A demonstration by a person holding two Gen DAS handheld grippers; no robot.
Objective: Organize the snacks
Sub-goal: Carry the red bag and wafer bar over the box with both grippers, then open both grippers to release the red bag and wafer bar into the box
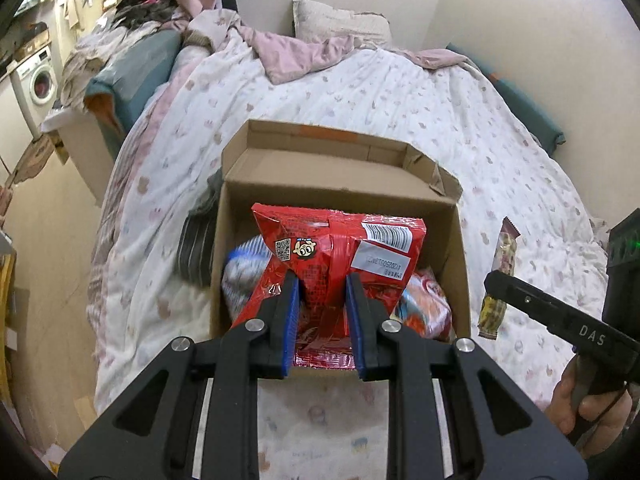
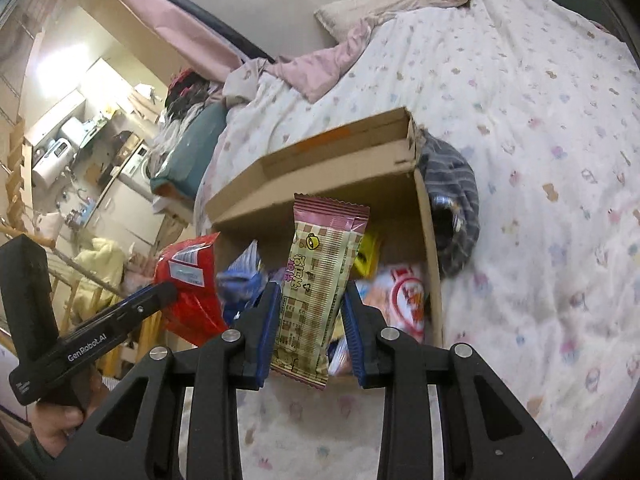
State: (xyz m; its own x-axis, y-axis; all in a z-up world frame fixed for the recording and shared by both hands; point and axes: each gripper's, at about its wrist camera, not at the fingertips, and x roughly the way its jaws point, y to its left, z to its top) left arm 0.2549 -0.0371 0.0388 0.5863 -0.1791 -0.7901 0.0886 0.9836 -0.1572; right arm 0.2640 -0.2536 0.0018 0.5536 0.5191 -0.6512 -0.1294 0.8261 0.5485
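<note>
My left gripper (image 1: 322, 280) is clamped on the lower part of a red snack bag (image 1: 340, 248), holding it upright over the open cardboard box (image 1: 240, 168) that sits on the bed (image 1: 400, 92). The bag looks light and puffy, with crinkly, slick foil; I judge the pinch near its bottom seam is the safest hold, since the air-filled middle would squash or slide out. It hangs above the box's left half, over a blue-and-white packet (image 1: 244, 268) already inside.

In the box I can also see a yellow packet (image 2: 368, 254) by the far wall and a white-and-red pouch (image 2: 404, 300) against the right wall; all look soft and would give under anything dropped on them.

My right gripper (image 2: 308, 302) is closed around a long, pale wafer-style bar (image 2: 320, 276) with pink crimped ends, held upright in front of the box's right half. I expect this one to be light but brittle inside a slippery wrapper, so a mid-body grip with modest pressure suits it; squeezing harder could crack the contents. A striped grey garment (image 2: 456, 200) lies on the bed just beside the box's right wall.
</note>
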